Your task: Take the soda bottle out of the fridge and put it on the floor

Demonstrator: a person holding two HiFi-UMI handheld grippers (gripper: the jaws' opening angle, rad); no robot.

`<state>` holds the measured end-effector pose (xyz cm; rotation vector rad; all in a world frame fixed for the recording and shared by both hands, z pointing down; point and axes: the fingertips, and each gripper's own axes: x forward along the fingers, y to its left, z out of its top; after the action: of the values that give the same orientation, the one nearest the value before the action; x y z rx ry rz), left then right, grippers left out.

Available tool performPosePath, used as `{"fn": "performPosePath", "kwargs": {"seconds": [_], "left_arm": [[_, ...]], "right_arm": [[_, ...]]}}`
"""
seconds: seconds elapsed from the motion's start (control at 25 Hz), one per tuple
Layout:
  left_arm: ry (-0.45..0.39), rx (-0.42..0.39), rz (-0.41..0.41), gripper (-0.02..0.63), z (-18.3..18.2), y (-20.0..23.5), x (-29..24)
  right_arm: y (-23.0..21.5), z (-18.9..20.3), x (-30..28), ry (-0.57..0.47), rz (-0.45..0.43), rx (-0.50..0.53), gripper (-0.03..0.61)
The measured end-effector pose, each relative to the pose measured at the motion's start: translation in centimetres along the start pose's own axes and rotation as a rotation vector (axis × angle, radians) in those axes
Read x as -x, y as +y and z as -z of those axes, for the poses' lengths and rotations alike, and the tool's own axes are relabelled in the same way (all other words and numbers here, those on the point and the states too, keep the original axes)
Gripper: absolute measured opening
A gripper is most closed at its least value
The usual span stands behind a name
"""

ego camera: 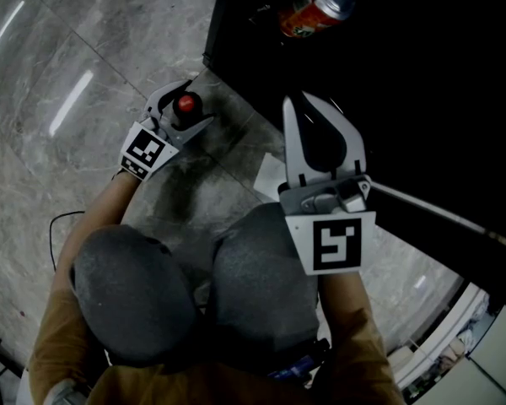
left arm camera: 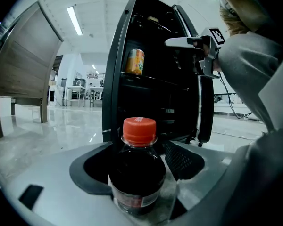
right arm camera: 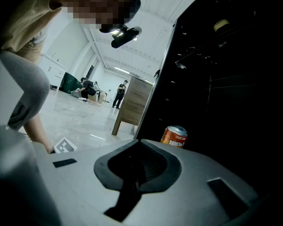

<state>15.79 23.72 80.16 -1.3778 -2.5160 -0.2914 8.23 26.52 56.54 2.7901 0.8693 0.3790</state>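
Soda bottle (left arm camera: 137, 173) upright on floor (ego camera: 67, 57) between left gripper's (ego camera: 188, 101) spread fingers (left arm camera: 184, 160)

bottle cap (left arm camera: 139, 130): orange-red
soda bottle (left arm camera: 137, 173): dark, nearly black contents
can (ego camera: 314, 11) in the fridge (ego camera: 422, 83): orange, silver top
fridge: black
floor (ego camera: 67, 57) beside the fridge: grey, marbled
right hand-held gripper (ego camera: 303, 99): pale grey, black-and-white square marker
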Motion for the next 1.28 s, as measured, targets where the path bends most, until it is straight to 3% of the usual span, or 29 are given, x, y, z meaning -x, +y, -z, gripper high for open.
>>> {"fn": "performPosePath", "kwargs": {"seconds": [0.44,0.68,0.92,1.08,1.2,1.28], "left_arm": [[-0.016,-0.03,0.015,0.331,-1.8,-0.3,1.3],[-0.033,-0.003,0.027,0.331,-2.9,-0.2,1.6],[-0.148,-0.036,0.036,0.328,-6.7,-0.4,6.3],[-0.141,-0.052,0.028,0.327,-8.1,0.1,6.8],[-0.163,-0.071,0.007,0.305,-9.1,0.8,7.2],[-0.18,-0.072,-0.003,0.25,-9.6,1.2,7.8]], "right_arm": [[0.8,0.0,-0.7,-0.001,-0.013,-0.01,0.003],[1.0,-0.1,-1.0,0.003,-0.017,-0.035,0.003],[5.3,-4.4,-0.4,0.035,-0.01,0.037,0.003],[6.1,-4.3,-1.1,0.074,-0.044,0.025,0.003],[6.8,-4.9,-1.6,0.088,-0.063,0.04,0.003],[7.0,-5.6,-2.1,0.093,-0.065,0.052,0.003]]}}
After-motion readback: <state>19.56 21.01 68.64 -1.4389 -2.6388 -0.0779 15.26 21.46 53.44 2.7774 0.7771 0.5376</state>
